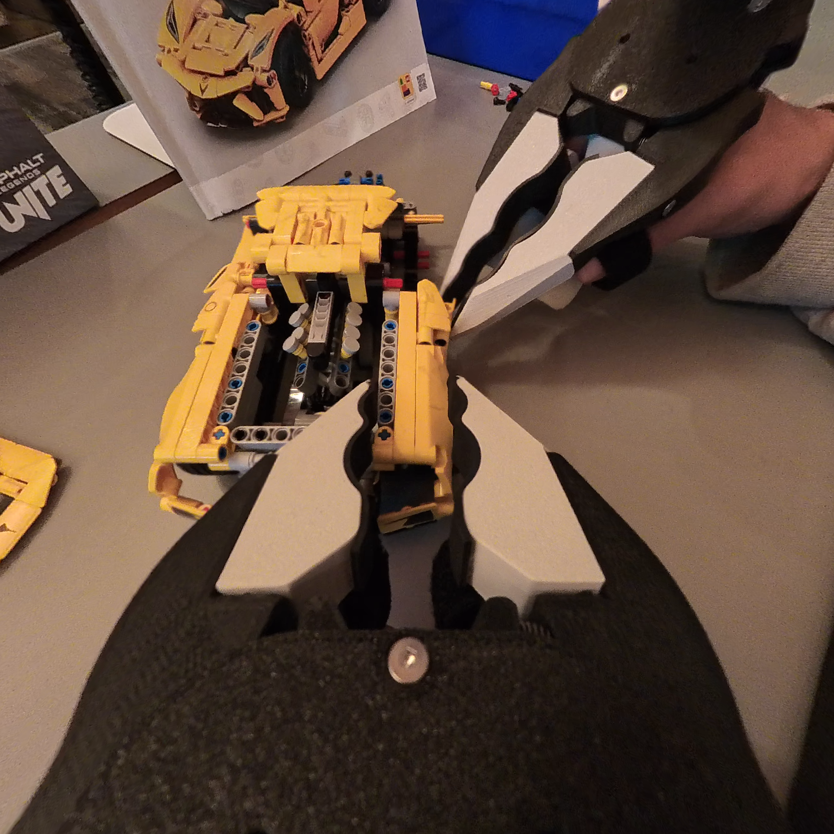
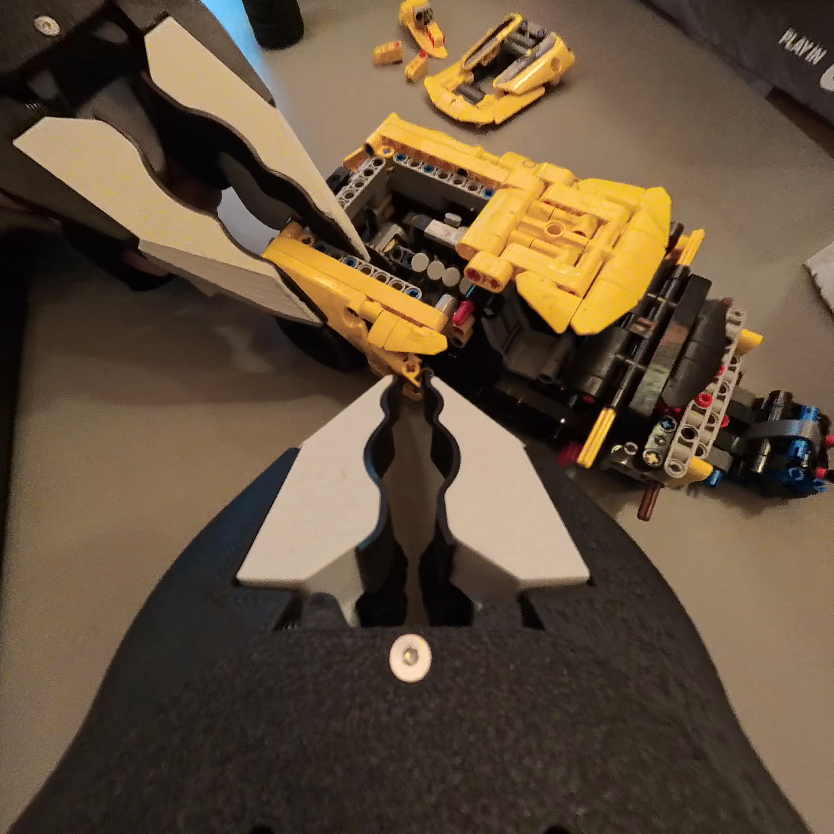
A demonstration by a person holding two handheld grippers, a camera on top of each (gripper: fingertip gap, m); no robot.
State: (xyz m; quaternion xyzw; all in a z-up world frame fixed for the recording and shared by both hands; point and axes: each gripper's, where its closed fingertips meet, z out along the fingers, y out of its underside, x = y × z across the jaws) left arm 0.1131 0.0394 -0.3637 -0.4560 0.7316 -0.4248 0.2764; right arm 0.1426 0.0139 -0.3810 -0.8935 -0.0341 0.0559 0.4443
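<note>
A part-built yellow and black brick car [image 1: 316, 252] stands on the grey table [image 1: 632, 451], its engine bay uncovered. My left gripper [image 1: 413, 383] is shut on the car's yellow side panel [image 1: 424, 433], one finger inside the bay and one outside. It shows from the side in the right wrist view [image 2: 343, 289], clamped on that panel [image 2: 379, 302]. My right gripper [image 2: 410, 381] is shut on a small yellow piece [image 2: 413, 368] hanging under the panel's fin. In the left wrist view its tips [image 1: 451, 311] touch the car's side, held by a gloved hand [image 1: 744, 180].
The set's box [image 1: 293, 90] with a picture of a yellow car stands behind the model. A loose yellow body section [image 2: 501, 72] and small yellow pieces [image 2: 406, 49] lie beyond the car. Small red and black pins [image 1: 503, 90] lie near a blue object [image 1: 496, 31]. One gripper's finger ends stand about 5 cm off the other's. The blue object [image 1: 496, 31] sits 40 cm or so from the ends of my right fingers.
</note>
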